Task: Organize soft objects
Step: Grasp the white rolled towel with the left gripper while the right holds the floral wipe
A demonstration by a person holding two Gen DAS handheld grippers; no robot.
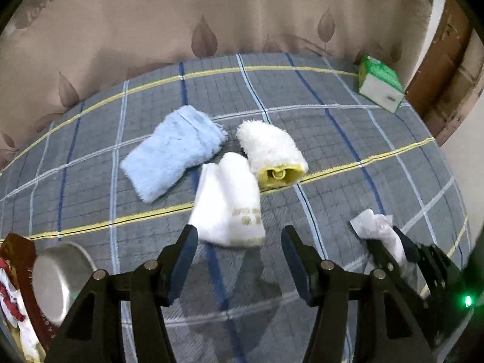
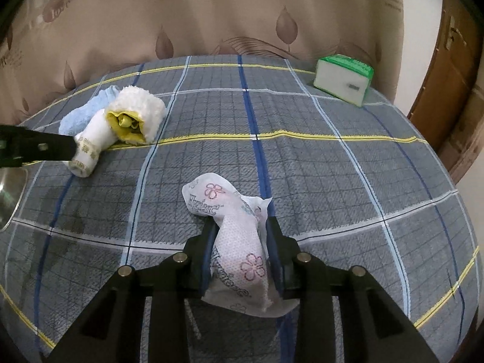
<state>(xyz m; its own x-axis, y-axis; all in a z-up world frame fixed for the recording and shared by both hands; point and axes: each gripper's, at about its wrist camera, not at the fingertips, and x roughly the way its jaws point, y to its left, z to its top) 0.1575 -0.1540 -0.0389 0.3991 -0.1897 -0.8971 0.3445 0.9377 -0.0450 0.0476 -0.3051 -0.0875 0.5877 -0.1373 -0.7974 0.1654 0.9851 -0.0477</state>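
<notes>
Right wrist view: right tongs pinch a flowered white packet above the checked bed cover. Left tongs stand spread, nothing between them, near the white towel.

A grey plaid bedcover with blue, white and yellow stripes fills the lower part of both views, ending at a beige leaf-printed curtain along the top; left of centre in the left wrist view lie three soft things close together: a fluffy light-blue folded towel, a white folded cloth with gold lettering touching it at one corner, and a white fleecy roll with a yellow open end just beside the white cloth; a green-and-white tissue box sits at the upper right, well apart; a shiny metal bowl rests at the lower left edge.
</notes>
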